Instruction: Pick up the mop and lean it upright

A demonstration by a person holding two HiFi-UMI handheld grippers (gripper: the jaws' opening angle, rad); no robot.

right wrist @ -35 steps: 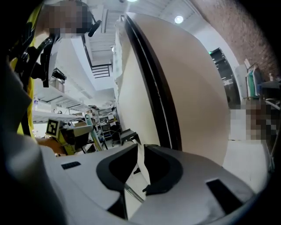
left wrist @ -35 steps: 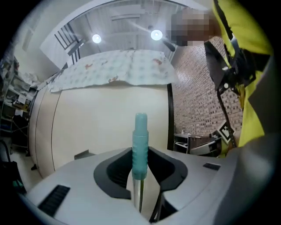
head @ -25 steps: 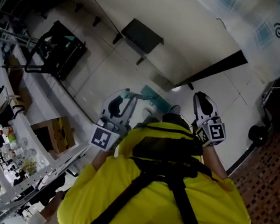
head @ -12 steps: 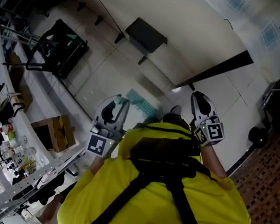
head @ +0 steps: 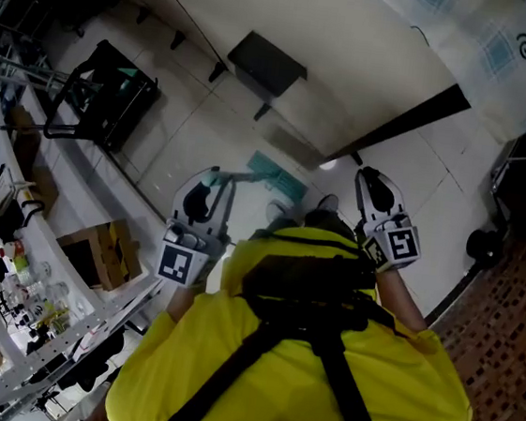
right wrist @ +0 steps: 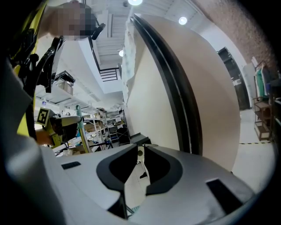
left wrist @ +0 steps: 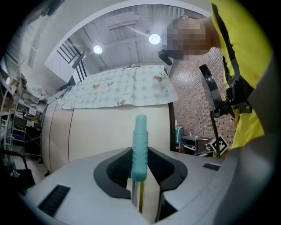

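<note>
A: Status, left side first?
B: Left tool (head: 206,191) is clenched on the mop (left wrist: 140,147) shaft, just under the teal ribbed grip, which pokes up past the jaws. Shaft reads near upright.
A: Mop head?
B: Teal mop head (head: 273,174) is low, on or just over the tiled floor (head: 198,122) ahead of the person. Can't tell whether it's touching.
A: Right side?
B: Right tool (head: 378,194) has its jaws together on nothing. It's apart from the mop, near the beige wall (head: 355,64).
A: Step?
B: Pick-up looks done, so I'd call this carry-to-lean. Next: set the head down near the wall base, tip the grip end onto the wall, check it's stable, then release. Risk: head skids on tile.
</note>
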